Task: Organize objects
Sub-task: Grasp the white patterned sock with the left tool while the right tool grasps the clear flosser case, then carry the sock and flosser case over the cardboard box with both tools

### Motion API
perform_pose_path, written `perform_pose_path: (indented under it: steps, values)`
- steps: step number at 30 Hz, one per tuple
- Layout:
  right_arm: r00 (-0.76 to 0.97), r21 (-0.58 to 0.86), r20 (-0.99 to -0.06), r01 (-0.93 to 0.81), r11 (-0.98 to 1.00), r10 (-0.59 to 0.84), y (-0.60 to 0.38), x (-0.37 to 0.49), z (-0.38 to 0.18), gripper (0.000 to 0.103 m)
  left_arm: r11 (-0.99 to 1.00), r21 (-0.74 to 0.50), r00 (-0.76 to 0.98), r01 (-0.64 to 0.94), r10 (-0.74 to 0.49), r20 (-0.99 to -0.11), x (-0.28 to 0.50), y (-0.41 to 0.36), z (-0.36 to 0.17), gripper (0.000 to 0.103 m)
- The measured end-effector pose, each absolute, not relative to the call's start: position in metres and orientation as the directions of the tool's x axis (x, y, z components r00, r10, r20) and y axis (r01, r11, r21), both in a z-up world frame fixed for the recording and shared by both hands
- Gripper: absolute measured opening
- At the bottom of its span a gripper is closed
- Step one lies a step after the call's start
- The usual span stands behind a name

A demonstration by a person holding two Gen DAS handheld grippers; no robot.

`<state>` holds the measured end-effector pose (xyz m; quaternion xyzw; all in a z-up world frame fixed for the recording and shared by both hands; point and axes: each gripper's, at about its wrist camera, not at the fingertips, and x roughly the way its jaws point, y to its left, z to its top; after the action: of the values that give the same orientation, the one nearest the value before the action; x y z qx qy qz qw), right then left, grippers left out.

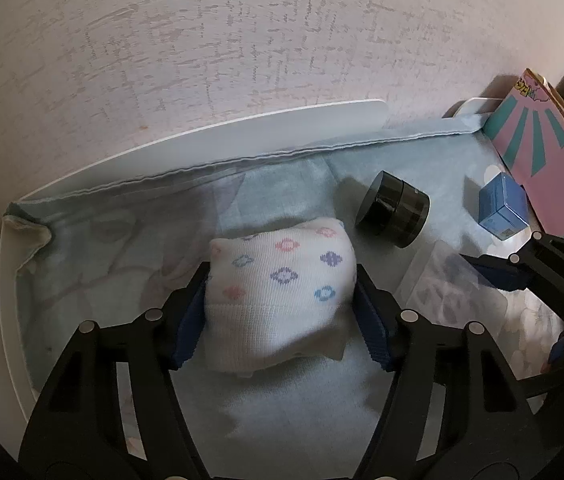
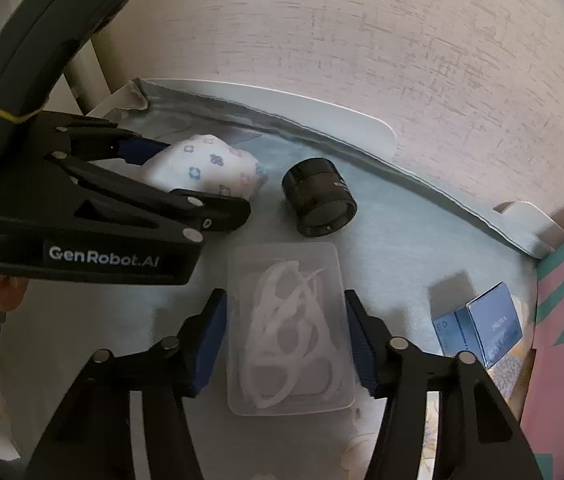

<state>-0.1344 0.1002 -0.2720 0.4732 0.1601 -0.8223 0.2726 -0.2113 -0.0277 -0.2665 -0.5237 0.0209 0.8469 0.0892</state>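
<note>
Sock bundle (image 1: 278,292): white knit with pink, blue and purple diamond motifs. Jar (image 1: 396,214): glossy black. Small box (image 1: 502,212): blue. Case (image 2: 288,328): clear, white pieces inside. Board (image 1: 554,160): pink with teal rays. Cloth (image 1: 282,200): pale blue. Wall (image 1: 242,40): pinkish, streaked texture. Claw pads (image 1: 190,324): blue on black.

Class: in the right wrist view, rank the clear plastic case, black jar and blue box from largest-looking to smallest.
1. clear plastic case, though it lies nearest the camera
2. black jar and blue box: too alike to rank
</note>
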Motion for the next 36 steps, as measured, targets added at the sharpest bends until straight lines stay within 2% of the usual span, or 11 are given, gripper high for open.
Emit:
perform_pose_path:
  steps: [14, 27, 36]
  values:
    - [-0.405, 0.026, -0.856, 0.587, -0.809, -0.321, 0.107, -0.126, -0.242, 0.05, -0.987, -0.086, -0.468, -0.138, 0.141, -0.872, -0.192, -0.04, -0.219, 0.062]
    - [-0.457, 0.045, -0.817, 0.556, -0.83, -0.35, 0.132, -0.103, -0.16, 0.05, -0.986, -0.08, -0.545, -0.15, 0.15, -0.825, -0.163, -0.046, -0.132, 0.062]
    - [-0.513, 0.053, -0.785, 0.502, -0.863, -0.347, 0.167, -0.106, -0.127, 0.05, -0.973, -0.061, -0.578, -0.224, 0.183, -0.795, -0.169, -0.011, -0.095, 0.062]
